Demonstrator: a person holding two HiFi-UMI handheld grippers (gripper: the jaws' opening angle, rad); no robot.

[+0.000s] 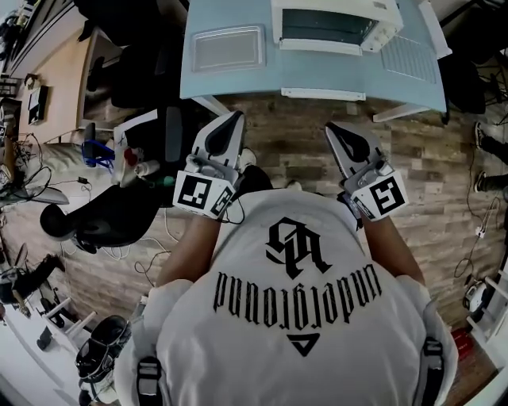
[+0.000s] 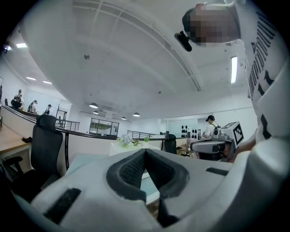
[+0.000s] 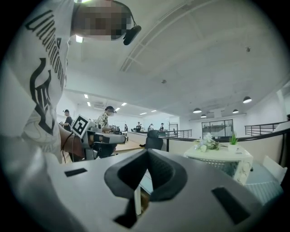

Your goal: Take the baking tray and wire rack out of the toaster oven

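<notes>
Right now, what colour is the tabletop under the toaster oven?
The tabletop is pale blue; the head view shows it best.

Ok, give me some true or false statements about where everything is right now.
1. The baking tray sits inside the toaster oven. False: it lies on the table, left of the oven.
2. The wire rack lies on the table right of the oven. True.
3. The left gripper is shut and empty. True.
4. The right gripper touches the oven. False: it is shut, empty, short of the table, over the floor.
</notes>
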